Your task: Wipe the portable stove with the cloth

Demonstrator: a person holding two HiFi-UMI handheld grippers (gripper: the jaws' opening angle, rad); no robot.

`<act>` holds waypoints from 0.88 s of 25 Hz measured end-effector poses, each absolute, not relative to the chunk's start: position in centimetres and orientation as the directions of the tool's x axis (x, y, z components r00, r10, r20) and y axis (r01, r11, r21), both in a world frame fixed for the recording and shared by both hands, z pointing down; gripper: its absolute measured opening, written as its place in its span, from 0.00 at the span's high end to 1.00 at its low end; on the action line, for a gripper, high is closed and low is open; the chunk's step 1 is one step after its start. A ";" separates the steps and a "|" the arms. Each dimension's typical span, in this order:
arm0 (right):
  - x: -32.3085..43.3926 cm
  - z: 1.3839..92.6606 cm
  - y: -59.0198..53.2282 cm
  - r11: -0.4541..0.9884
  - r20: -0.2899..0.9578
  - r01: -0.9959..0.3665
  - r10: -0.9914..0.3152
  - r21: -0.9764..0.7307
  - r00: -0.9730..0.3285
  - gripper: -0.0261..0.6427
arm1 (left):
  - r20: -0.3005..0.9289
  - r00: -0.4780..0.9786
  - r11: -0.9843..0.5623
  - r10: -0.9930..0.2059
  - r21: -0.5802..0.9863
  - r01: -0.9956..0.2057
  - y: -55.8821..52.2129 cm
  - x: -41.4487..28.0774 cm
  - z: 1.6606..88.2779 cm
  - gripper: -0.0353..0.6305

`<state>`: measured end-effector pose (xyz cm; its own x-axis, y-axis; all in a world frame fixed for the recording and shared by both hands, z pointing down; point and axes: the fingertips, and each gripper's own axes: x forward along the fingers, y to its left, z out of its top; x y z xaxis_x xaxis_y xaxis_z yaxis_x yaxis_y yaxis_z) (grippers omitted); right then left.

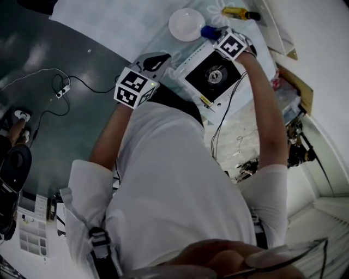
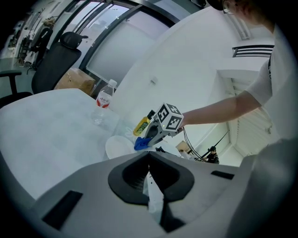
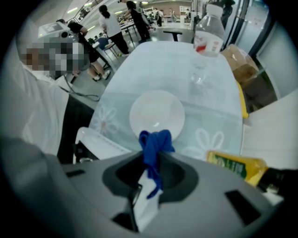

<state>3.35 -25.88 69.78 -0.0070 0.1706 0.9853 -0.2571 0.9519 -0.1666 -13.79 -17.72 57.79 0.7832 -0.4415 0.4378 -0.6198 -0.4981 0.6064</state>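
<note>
The portable stove (image 1: 212,76) is white with a black top and a round burner, and it sits on the table in front of me. My right gripper (image 1: 217,36) hovers over the stove's far edge, shut on a blue cloth (image 3: 153,146) that bunches out past the fingertips. In the left gripper view the same cloth (image 2: 142,143) hangs from the right gripper (image 2: 151,137). My left gripper (image 1: 157,62) is at the stove's left side, jaws together with nothing between them. Only a white corner of the stove (image 3: 100,144) shows in the right gripper view.
A white plate (image 1: 186,24) lies just beyond the stove. A yellow bottle (image 1: 237,12) lies at the far right. A clear water bottle (image 3: 207,42) stands farther back on the flower-print tablecloth (image 3: 205,139). Cables (image 1: 60,87) trail on the dark floor to the left.
</note>
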 end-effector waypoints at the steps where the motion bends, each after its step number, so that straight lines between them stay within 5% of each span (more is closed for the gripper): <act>1: 3.2 69.7 -25.6 0.955 0.985 -0.244 0.171 -0.167 -0.006 0.81 | 0.439 0.778 -0.492 -0.450 0.605 -0.626 -17.5 -13.9 57.8 0.90; 22: -1.4 68.8 -17.1 0.961 0.967 -0.123 0.241 -0.249 -0.078 0.81 | 0.438 0.722 -0.433 -0.535 0.592 -0.680 -11.2 -14.2 57.1 0.90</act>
<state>-1.38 -17.09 68.79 -0.0781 0.2410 0.9674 -0.1231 0.9606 -0.2492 -14.22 -11.21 57.11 0.7222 -0.5353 0.4381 -0.6799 -0.4327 0.5920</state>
